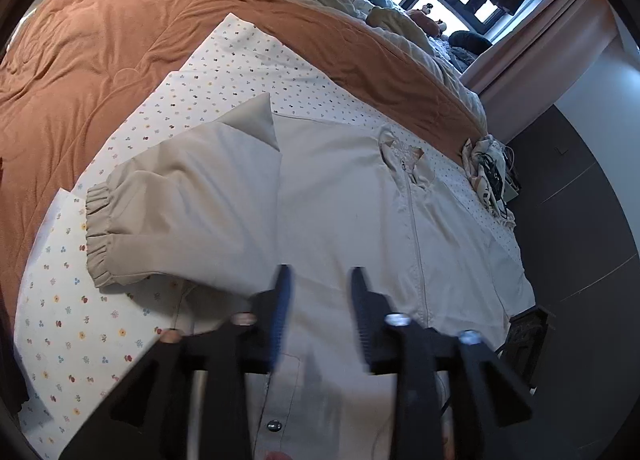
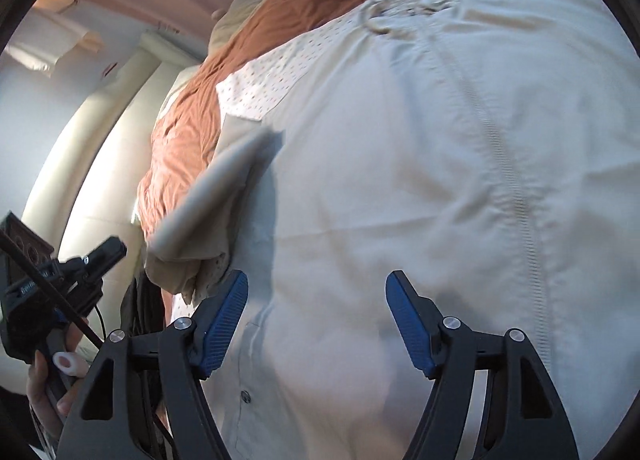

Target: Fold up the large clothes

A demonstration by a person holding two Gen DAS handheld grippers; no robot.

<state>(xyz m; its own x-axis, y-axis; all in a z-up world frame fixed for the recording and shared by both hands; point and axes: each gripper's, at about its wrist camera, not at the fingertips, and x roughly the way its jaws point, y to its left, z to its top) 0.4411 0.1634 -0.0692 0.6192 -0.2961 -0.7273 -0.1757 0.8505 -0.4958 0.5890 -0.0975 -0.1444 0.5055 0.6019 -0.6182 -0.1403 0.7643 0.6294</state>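
Note:
A large cream zip-front jacket (image 1: 344, 196) lies spread on a flower-dotted white sheet (image 1: 80, 324) on the bed. One sleeve with an elastic cuff (image 1: 100, 236) is folded across its left side. My left gripper (image 1: 320, 280) hovers over the jacket's lower front, jaws apart and empty, blurred by motion. In the right wrist view the jacket (image 2: 400, 180) fills the frame, its zip (image 2: 516, 196) running up the right. My right gripper (image 2: 316, 288) is wide open just above the fabric, holding nothing. The left gripper (image 2: 100, 256) shows at the lower left, held in a hand.
An orange quilt (image 1: 100, 60) covers the bed beyond the sheet. Beige bedding and soft toys (image 1: 424, 20) lie by the window. A crumpled patterned cloth with cables (image 1: 488, 172) sits at the bed's right edge. A dark cabinet (image 1: 576, 220) stands to the right.

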